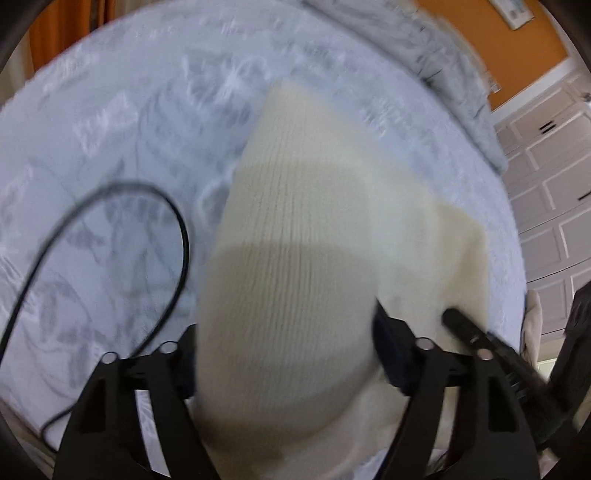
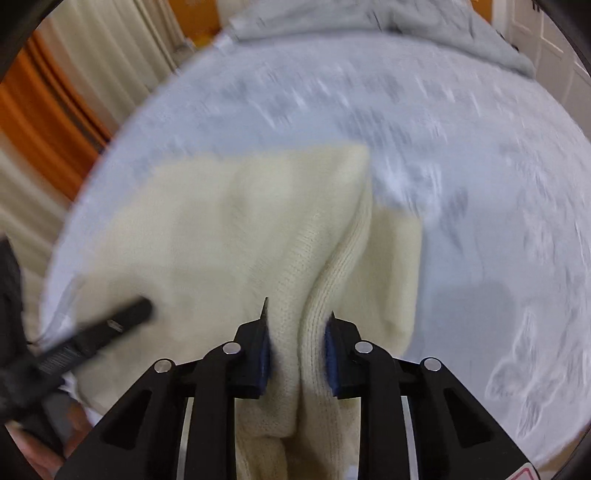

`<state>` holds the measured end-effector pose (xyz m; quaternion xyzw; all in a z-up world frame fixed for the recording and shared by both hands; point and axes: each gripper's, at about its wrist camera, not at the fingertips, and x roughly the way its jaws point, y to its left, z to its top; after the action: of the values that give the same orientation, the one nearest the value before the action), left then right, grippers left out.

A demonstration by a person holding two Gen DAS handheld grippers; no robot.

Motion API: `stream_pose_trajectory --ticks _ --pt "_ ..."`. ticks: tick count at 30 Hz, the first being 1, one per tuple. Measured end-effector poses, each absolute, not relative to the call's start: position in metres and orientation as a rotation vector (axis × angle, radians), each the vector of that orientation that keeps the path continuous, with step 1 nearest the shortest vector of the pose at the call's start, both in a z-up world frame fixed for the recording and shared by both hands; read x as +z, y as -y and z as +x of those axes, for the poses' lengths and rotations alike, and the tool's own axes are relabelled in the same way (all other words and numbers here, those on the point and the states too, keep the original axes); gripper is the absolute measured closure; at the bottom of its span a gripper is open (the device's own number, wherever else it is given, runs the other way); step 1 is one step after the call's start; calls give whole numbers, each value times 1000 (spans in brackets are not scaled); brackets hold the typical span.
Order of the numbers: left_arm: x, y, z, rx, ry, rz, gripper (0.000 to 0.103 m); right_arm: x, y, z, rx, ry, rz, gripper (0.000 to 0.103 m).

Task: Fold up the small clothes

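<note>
My right tool (image 2: 297, 325) pinches a ribbed fold of the cream knit garment (image 2: 229, 229) over the bed (image 2: 480, 155), while my left tool (image 1: 284, 354) clamps a broader bunch of it

Bed covered by a pale blue-white bedspread (image 1: 110, 129) with a faint grey leaf pattern, filling most of both views. At its far end, a rumpled grey blanket (image 1: 443, 55). A black cable (image 1: 177, 221) loops over the near left of the spread. Walls painted orange (image 1: 524, 48), with a small framed picture (image 1: 515, 13) at far right. White panelled wardrobe doors (image 1: 546, 192) stand right of the bed. Cream and orange curtains (image 2: 48, 122) hang at left.
</note>
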<state>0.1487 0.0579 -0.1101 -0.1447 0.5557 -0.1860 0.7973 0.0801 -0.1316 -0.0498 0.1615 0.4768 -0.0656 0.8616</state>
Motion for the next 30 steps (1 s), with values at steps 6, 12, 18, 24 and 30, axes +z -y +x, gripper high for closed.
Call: stream_pose_trajectory --ticks 6,12,18,24,30 --pt "-131 -54 151 -356 -1227 -231 15 -113 163 84 -159 -1140 452 69" --pt "-97 -62 135 -379 -1144 -184 21 -46 156 34 -172 -940 505 71" --pt "-105 -53 130 -313 -1128 -82 20 -100 125 40 -157 -1111 367 71" --pt "-97 -57 123 -304 -1130 -69 21 -69 132 26 -166 -1046 434 71" --pt "-93 -57 113 -297 -1135 -42 21 -78 136 19 -165 -1047 473 67"
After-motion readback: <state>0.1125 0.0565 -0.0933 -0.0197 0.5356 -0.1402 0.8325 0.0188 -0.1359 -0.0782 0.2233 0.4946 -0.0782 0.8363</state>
